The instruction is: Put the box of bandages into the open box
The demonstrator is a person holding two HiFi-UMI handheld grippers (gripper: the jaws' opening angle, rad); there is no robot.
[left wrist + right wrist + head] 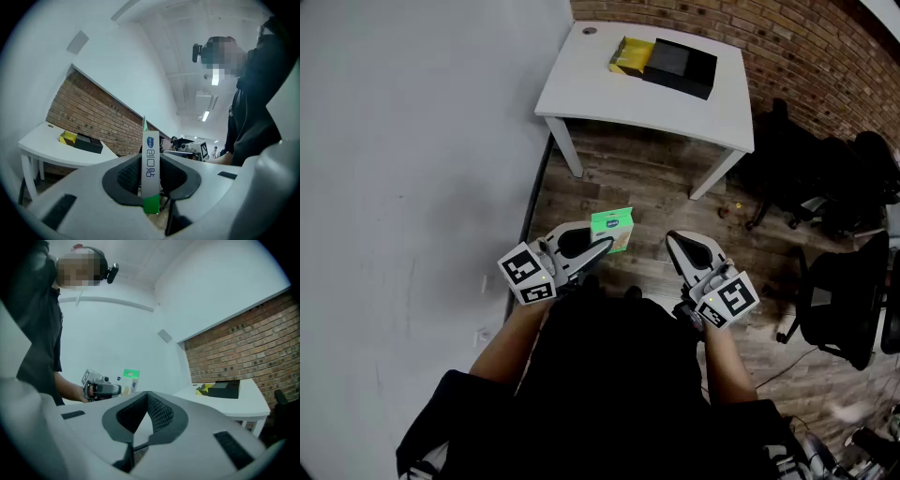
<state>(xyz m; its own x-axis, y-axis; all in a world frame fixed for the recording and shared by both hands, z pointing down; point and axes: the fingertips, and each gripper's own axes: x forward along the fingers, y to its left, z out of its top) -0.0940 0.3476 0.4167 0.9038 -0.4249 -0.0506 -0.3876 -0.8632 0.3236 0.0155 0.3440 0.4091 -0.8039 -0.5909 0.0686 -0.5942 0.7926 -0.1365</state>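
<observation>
My left gripper is shut on the box of bandages, a small green and white carton held upright above the wooden floor. In the left gripper view the carton stands edge-on, clamped between the jaws of the left gripper. My right gripper is held beside it, shut and holding nothing, its jaws meeting in the right gripper view. That view also shows the carton to the left. The open box, black with a yellow part, lies on the white table well ahead of both grippers.
A brick wall runs behind the table and a white wall runs along the left. Black office chairs stand at the right. A small object lies on the floor by a table leg.
</observation>
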